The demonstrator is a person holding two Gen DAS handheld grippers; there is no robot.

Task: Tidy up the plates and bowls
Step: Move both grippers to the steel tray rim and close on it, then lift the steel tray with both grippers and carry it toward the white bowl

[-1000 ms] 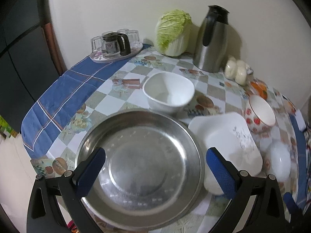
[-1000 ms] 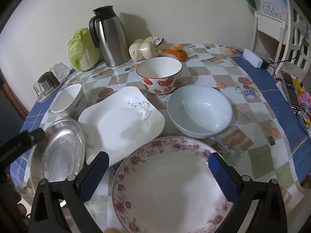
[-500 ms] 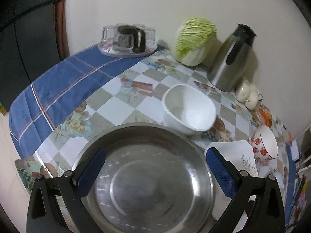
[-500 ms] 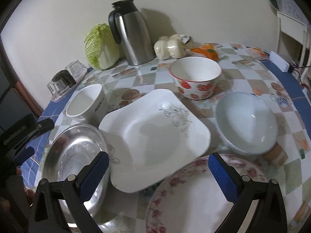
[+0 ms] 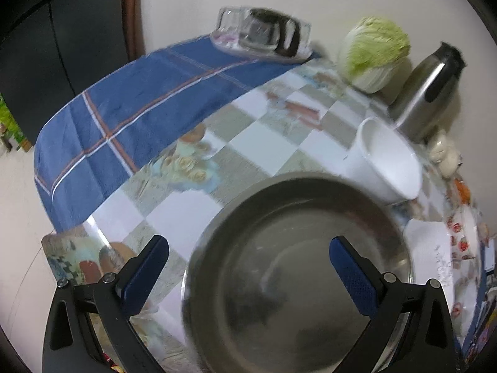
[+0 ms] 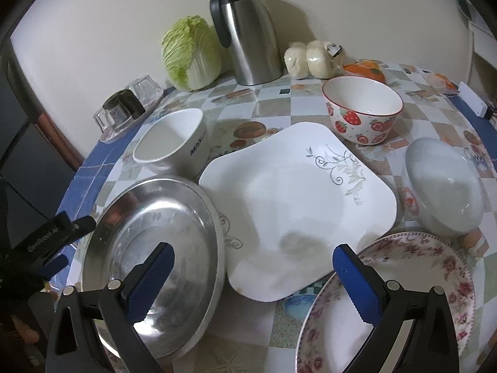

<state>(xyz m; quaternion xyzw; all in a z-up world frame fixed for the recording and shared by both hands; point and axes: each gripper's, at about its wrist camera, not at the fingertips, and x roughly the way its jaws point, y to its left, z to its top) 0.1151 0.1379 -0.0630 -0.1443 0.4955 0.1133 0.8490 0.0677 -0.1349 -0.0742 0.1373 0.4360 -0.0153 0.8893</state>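
Stacking is barely starting: both grippers [image 5: 248, 267] [image 6: 253, 264] are hanging apart, empty, over the steel plate [image 6: 152, 245] lower left, bowls [image 6: 362, 108] sitting unstacked.

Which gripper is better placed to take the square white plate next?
Right. The right gripper is open and hangs over the square white plate's near edge. The left gripper is open over the steel basin, and the plate lies beyond it.

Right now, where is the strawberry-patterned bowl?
In the right wrist view, the strawberry-patterned bowl stands right of centre toward the back, behind the square white plate and in front of the wrapped buns.
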